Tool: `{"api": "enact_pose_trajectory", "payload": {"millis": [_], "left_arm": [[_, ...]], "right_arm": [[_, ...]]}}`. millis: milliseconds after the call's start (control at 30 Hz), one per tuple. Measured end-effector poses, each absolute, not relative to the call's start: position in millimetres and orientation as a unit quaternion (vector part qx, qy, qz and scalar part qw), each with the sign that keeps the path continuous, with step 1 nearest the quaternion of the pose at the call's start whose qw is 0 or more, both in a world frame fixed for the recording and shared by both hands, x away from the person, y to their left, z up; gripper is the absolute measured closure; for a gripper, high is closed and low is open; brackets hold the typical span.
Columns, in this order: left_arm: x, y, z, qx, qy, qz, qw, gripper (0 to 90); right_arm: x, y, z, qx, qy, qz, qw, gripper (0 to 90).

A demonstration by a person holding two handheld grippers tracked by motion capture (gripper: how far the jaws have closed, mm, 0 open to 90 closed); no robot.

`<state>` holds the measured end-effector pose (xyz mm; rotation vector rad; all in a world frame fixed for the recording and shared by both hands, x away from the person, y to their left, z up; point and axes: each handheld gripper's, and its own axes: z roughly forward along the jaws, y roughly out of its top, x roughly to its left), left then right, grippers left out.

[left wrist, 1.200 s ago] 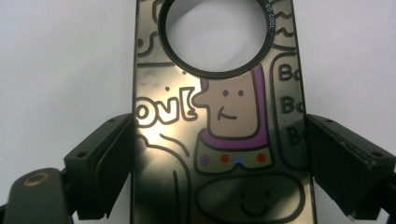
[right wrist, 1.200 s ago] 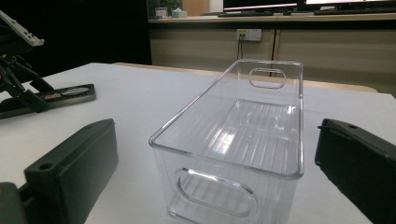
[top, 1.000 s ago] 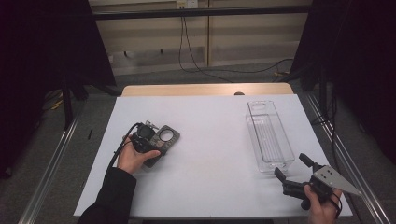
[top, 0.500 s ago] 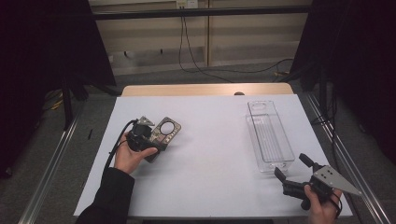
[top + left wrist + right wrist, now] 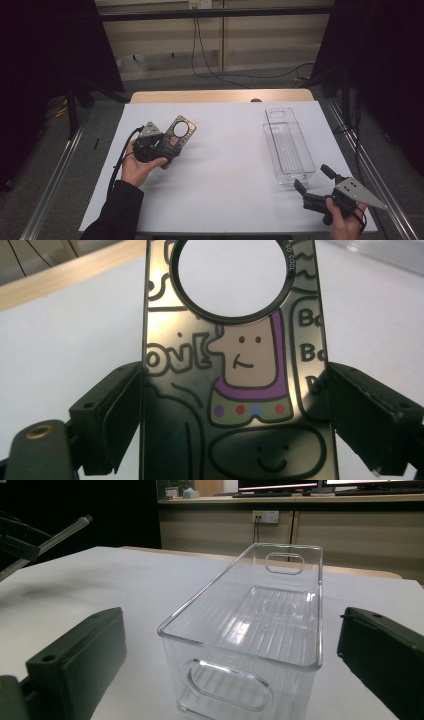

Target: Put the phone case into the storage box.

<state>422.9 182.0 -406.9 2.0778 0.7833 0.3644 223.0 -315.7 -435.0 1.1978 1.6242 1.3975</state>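
Observation:
A dark phone case (image 5: 181,131) with cartoon drawings and a round camera hole is lifted off the white table (image 5: 225,165) at the left and tilted up. My left gripper (image 5: 169,142) is shut on it. In the left gripper view the two jaws press on the long edges of the phone case (image 5: 235,385), with the left gripper (image 5: 232,427) low on the case. My right gripper (image 5: 312,177) stands open at the table's front right, just before the near end of a clear plastic bin (image 5: 280,176). The right gripper (image 5: 232,617) has the bin (image 5: 235,652) beyond its jaws.
The bin is empty and lies lengthwise at the right of the table. A wooden strip (image 5: 220,96) edges the far side. Metal rails (image 5: 365,165) run along both sides of the table. Cables (image 5: 210,65) hang on the far wall.
The left gripper has raised the phone case off the table and tipped its camera end upward. The right gripper has stayed where it was.

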Motion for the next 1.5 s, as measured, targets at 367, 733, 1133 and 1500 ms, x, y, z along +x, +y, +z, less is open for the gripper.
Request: {"api": "enact_pose_trajectory", "payload": {"millis": [367, 733, 1133, 1500], "left_arm": [[414, 192, -403, 0.799, 0.303, 0.155, 0.495, 12.3], [393, 190, -397, 0.790, 0.274, 0.150, 0.527, 12.3], [370, 191, -398, 0.789, 0.238, 0.101, 0.558, 12.3], [351, 178, -400, 0.795, 0.207, 0.069, 0.566, 12.3]], "right_arm": [[223, -316, -435, 0.461, 0.621, 0.538, 0.336, 0.0], [222, -315, -434, 0.461, 0.619, 0.540, 0.336, 0.0], [221, -312, -427, 0.453, 0.619, 0.552, 0.327, 0.0], [222, -293, -423, 0.406, 0.654, 0.572, 0.283, 0.0]]}}
